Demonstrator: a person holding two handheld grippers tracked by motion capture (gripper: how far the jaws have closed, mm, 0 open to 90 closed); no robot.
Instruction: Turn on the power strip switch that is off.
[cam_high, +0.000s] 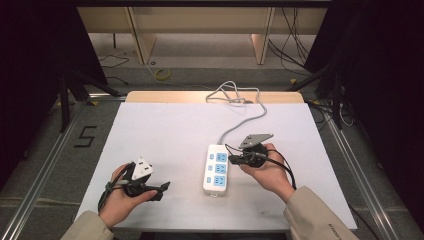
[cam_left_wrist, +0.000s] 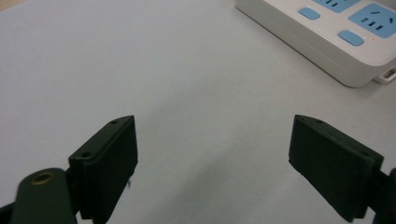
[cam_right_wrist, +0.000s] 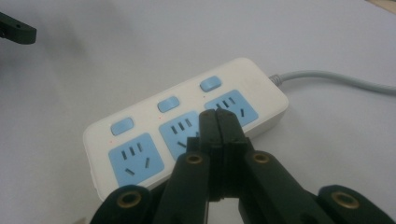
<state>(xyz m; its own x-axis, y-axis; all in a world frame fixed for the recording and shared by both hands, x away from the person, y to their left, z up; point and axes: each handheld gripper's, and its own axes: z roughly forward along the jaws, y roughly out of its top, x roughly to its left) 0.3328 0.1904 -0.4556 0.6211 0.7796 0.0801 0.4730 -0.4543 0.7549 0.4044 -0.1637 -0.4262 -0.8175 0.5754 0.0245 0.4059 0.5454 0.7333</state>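
The power strip (cam_high: 216, 170) lies on the white bench (cam_high: 160, 135), a little right of centre toward the near edge, lengthwise away from the person. It is white, with three blue sockets and three small blue switches (cam_right_wrist: 168, 103) along one side. Its grey cable (cam_high: 240, 122) runs from the far end to the back of the bench, where it lies in loose loops.

The right gripper (cam_right_wrist: 218, 122) is clenched, jaws pressed flat together with nothing between them. In the right gripper view the tips sit over the strip, at the edge of the farthest socket and just below the row of switches. Whether they touch the casing cannot be told. In the high view the right gripper (cam_high: 235, 159) reaches in from the strip's right side.

The left gripper (cam_left_wrist: 212, 149) is released, jaws wide apart over bare bench, holding nothing. The near end of the strip shows at the upper right of its view, near but apart from it. In the high view it rests at the near left of the bench.

Judgement: the step in hand is pressing a switch on the strip with the closed right tips; contact does not look made yet. The next move calls for a small advance onto one switch and a firm downward push. The light strip may slide or tip; the left gripper is placed to steady its near end.
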